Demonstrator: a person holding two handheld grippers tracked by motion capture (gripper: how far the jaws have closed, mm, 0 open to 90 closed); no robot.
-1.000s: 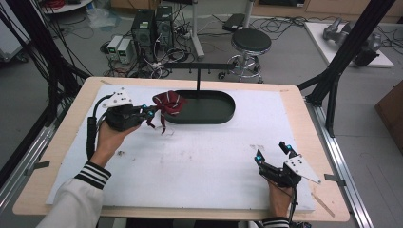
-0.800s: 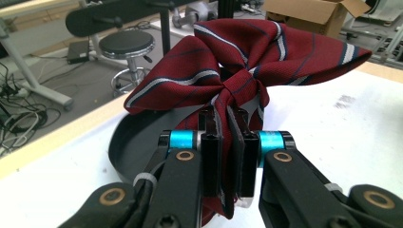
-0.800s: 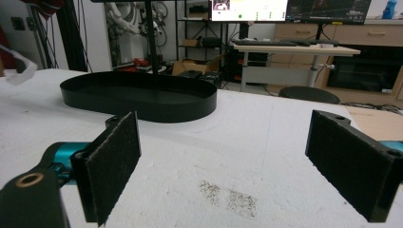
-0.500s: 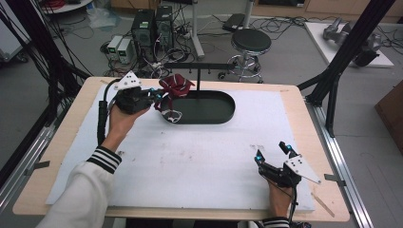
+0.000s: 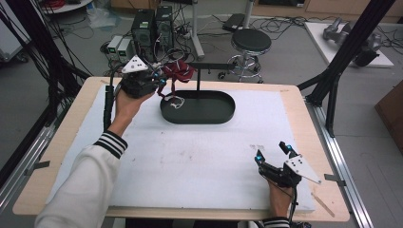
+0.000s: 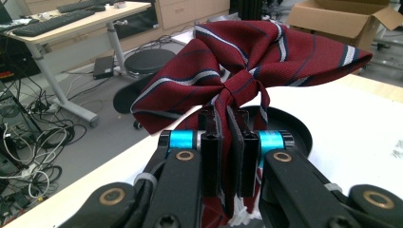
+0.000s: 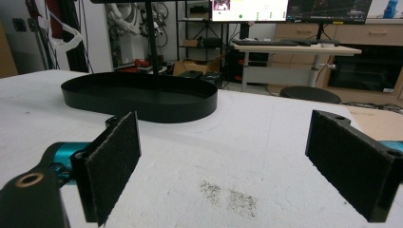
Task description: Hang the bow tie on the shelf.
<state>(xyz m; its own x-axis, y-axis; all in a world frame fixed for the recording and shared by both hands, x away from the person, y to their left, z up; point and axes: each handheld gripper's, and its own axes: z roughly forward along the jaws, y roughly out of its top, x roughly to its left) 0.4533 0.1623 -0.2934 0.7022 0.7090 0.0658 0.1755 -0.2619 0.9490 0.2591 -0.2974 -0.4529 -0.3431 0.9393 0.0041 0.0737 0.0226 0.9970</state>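
Maroon item: bow tie (image 6: 247, 61) of striped woven cloth, white and navy stripes, held up off the table.
Left gripper (image 5: 159, 80): jaws closed on the bow tie, clamping the band just below the knot; in the left gripper view the pads press the cloth from both sides.
Bow tie place: in the high view it (image 5: 179, 71) hangs above the far left end of the tray, beside the stand's crossbar, well clear of the table.
Strap: a thin white loop (image 5: 177, 101) dangles from the bow tie over the tray's left end.
Tray (image 5: 223, 116): black, oval, low wall, on the white table cover at centre far side.
Stand (image 5: 197, 80): black upright post rising from the tray, with a crossbar on top.
Right gripper (image 5: 272, 153): jaws wide apart, nothing between them; rests low at the near right of the table, well apart from the tray.
Table cover (image 5: 199, 161): white, with a faint dark smudge near the right gripper.
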